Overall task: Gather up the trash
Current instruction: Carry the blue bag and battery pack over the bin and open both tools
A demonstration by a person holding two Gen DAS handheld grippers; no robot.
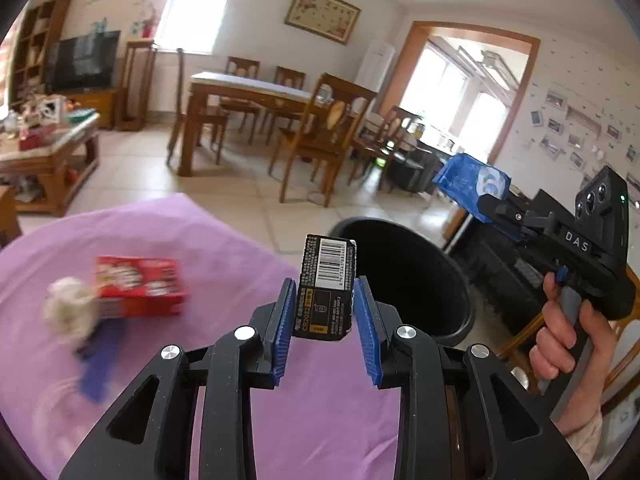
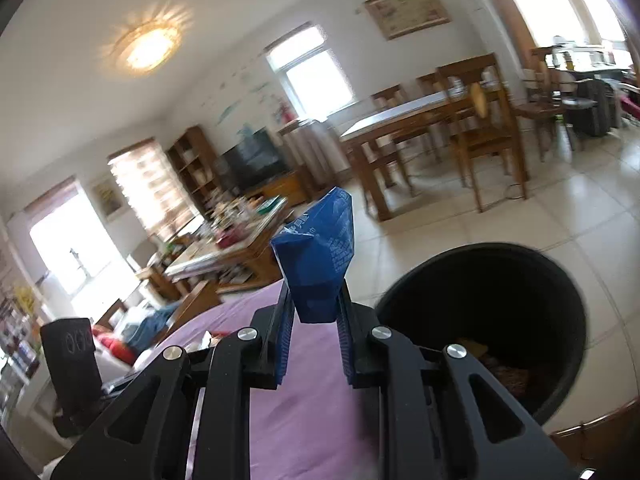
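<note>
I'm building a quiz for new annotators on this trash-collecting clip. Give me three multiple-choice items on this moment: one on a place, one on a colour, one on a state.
1. Where does the red box lie?
A. on the purple cloth
B. inside the black bin
C. on the dining table

2. What colour is the crumpled wrapper in the right tool?
A. red
B. blue
C. white

3. What is the state of the left tool?
A. open and empty
B. shut on a tissue
C. shut on the black battery card

Answers:
1 A: the box rests on the purple cloth, beside a white wad.
2 B: the wrapper is blue in both views.
3 C: the battery card, black with a barcode, stands clamped between the blue pads, near the black bin.
</note>
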